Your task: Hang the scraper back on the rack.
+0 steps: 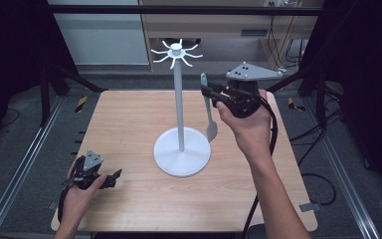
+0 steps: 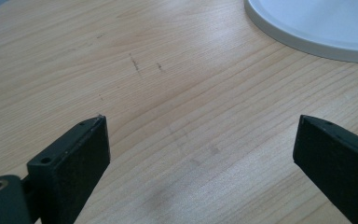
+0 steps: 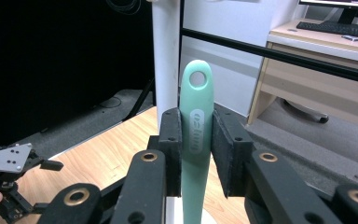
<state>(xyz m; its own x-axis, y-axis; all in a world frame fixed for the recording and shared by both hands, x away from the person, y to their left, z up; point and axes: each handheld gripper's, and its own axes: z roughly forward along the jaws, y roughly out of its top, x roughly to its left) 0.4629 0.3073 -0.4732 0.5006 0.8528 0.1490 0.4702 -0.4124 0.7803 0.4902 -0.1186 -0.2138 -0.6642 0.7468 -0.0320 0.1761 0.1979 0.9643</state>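
My right gripper (image 1: 214,94) grasps a mint-green spatula (image 1: 208,107) by the handle, pads clenched on it, blade hanging down above the white base (image 1: 181,152) of the hook stand (image 1: 178,99). The spatula's hanging hole (image 3: 197,79) sits up top, just beside the stand's pole, well below the ring of hooks (image 1: 176,54). My left gripper (image 1: 110,179) rests low at the near-left of the wooden table (image 1: 124,124), jaws released, nothing btwn them.

Risks as I judge them: hole is small and the hooks thin, so a slightly off approach could knock a hook w/o threading it. Bumping the tall pole may rock the stand, as left isn't steadying the base. Letting go before a hook is through the hole drops the spatula onto the base.
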